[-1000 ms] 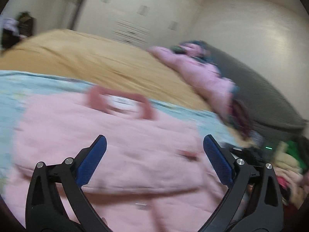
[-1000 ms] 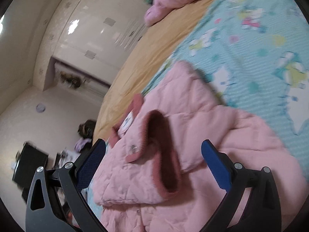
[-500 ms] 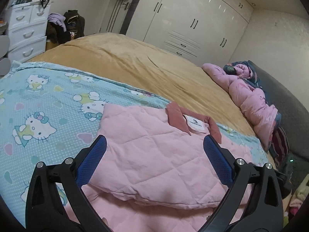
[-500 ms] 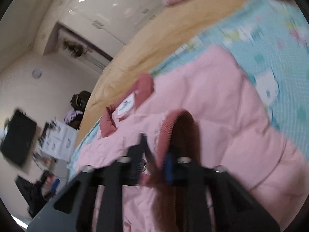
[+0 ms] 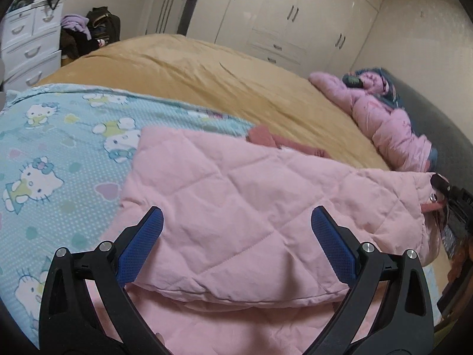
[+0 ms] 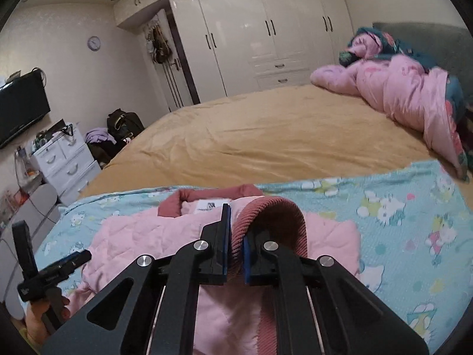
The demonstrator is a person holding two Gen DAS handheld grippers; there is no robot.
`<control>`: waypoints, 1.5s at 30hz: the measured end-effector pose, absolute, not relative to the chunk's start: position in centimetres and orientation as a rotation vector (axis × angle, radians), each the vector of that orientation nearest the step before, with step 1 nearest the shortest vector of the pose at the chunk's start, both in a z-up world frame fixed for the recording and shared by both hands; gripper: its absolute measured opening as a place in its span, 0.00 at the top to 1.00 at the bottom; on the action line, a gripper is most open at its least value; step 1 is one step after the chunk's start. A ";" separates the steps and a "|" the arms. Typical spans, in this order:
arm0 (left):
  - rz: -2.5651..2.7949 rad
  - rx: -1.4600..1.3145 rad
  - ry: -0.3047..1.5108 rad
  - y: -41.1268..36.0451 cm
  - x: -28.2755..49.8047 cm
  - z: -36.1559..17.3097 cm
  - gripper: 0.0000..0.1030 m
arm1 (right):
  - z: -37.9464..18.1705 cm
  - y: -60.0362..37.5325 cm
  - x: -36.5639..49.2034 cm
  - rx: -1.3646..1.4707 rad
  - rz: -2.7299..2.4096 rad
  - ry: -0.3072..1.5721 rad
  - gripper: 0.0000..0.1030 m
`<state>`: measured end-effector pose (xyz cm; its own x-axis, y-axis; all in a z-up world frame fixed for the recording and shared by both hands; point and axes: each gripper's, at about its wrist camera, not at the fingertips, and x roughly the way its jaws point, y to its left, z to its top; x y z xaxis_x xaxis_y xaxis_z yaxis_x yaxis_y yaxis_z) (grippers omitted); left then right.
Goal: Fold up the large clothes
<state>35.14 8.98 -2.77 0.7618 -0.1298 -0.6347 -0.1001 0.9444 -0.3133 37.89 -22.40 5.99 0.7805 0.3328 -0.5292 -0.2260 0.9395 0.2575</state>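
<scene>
A pink quilted jacket (image 5: 236, 195) lies on a light blue cartoon-cat sheet (image 5: 59, 148), its dark pink collar (image 6: 207, 198) and white label towards the far side. My right gripper (image 6: 236, 230) is shut on the jacket's dark pink ribbed cuff (image 6: 278, 213) and holds the sleeve end raised above the jacket body. In the left wrist view, the right gripper (image 5: 443, 186) shows at the right edge by a snap button. My left gripper (image 5: 239, 236) hovers open over the jacket's near folded edge with nothing between its blue pads. It also shows low at the left as the left gripper (image 6: 53, 239).
The sheet lies on a bed with a mustard blanket (image 6: 266, 130). A pink duvet heap (image 6: 399, 94) sits by the grey headboard. Beyond the bed stand white wardrobes (image 6: 266, 29), white drawers (image 6: 65, 159), a black bag (image 6: 124, 124) and a TV (image 6: 20, 106).
My right gripper went from wide open to shut on the ribbed cuff, rolled upright and rose with it. My left gripper came lower and closer over the jacket, still open.
</scene>
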 end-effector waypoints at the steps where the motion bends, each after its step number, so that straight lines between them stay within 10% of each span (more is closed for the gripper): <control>1: -0.023 -0.328 0.715 8.5 35.3 -3.0 0.09 | 5.4 -22.6 38.0 0.184 0.295 0.613 0.94; 15: -0.028 -0.188 0.851 6.0 36.8 -6.2 0.09 | -0.2 -23.7 39.0 0.285 0.217 0.714 0.91; 29: -0.041 -0.218 0.873 6.4 36.9 -7.1 0.09 | 1.8 -21.4 35.6 0.323 0.212 0.661 0.21; 45: -0.044 -0.192 0.905 6.1 37.5 -8.4 0.09 | -5.1 -13.9 39.6 0.025 0.201 0.970 0.10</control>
